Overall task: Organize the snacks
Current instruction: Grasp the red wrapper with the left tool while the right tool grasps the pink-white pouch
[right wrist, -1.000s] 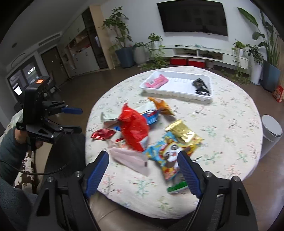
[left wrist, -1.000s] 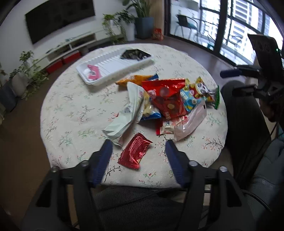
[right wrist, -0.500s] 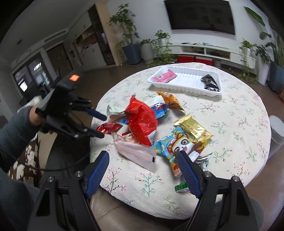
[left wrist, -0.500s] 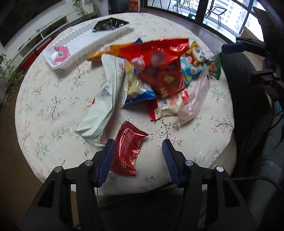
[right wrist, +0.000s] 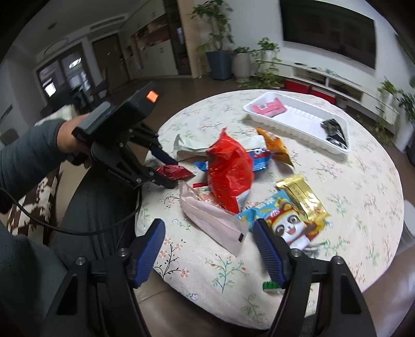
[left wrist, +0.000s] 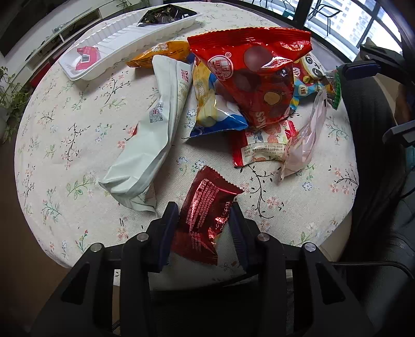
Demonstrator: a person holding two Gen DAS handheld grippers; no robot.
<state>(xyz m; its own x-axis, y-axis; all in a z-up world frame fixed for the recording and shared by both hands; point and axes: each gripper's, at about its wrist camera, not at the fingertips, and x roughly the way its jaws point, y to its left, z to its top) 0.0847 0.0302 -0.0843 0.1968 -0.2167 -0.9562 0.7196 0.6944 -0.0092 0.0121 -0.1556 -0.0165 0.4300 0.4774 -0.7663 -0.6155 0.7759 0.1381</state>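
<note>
A small dark red foil snack packet lies near the table's front edge. My left gripper straddles it, jaws open with a finger close on each side; it also shows in the right wrist view around the packet. A pile of snacks lies mid-table: a big red bag, a pale green bag, a pink pouch, a panda packet, a gold packet. My right gripper is open and empty, hovering above the pink pouch.
A white tray at the table's far side holds a pink packet and a black packet. The round table has a floral cloth. My legs sit against the front edge. Plants and a TV shelf stand behind.
My left gripper has moved down and forward over the small red packet, and its jaws have narrowed around it. My right gripper has moved closer to the pile, over the pink pouch.
</note>
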